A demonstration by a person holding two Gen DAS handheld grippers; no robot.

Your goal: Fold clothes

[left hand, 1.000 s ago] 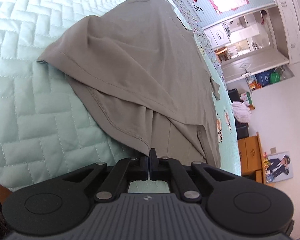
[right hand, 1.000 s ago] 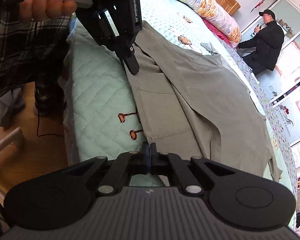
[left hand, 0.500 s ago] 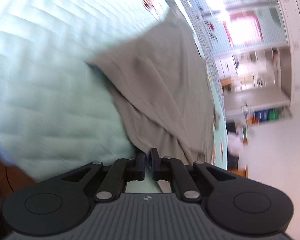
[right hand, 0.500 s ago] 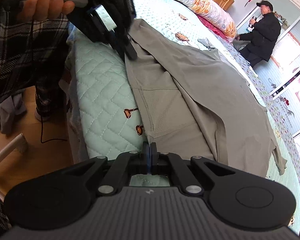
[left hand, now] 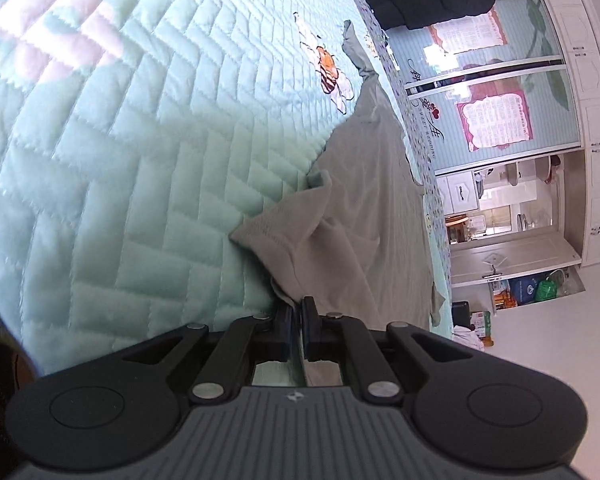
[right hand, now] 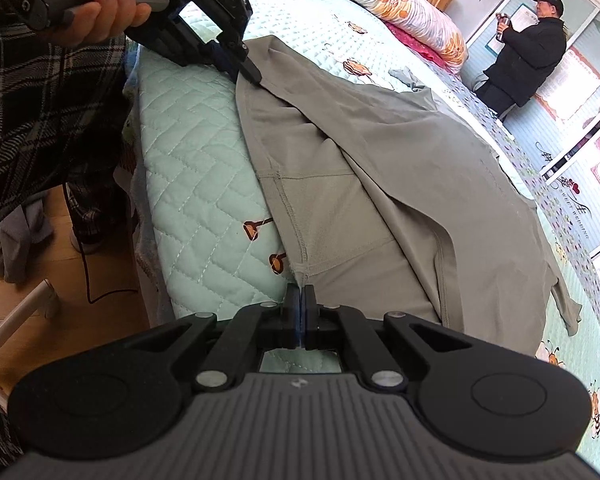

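While the olive-grey knit garment (right hand: 400,168) lies spread across the pale green quilted bedspread (right hand: 196,168), both grippers hold its near edge; the right gripper (right hand: 299,312) has its black fingers pressed together on the hem at the bed's edge, just beside a brown embroidered motif (right hand: 278,262); the left gripper (left hand: 298,320) pinches a folded corner of the same cloth, its fingers nearly closed with fabric between them; in the right wrist view that left gripper (right hand: 252,74) sits further along the edge, gripped by a hand (right hand: 96,12) above a plaid sleeve (right hand: 48,120); a person in a black jacket (right hand: 528,52) stands beyond the bed.
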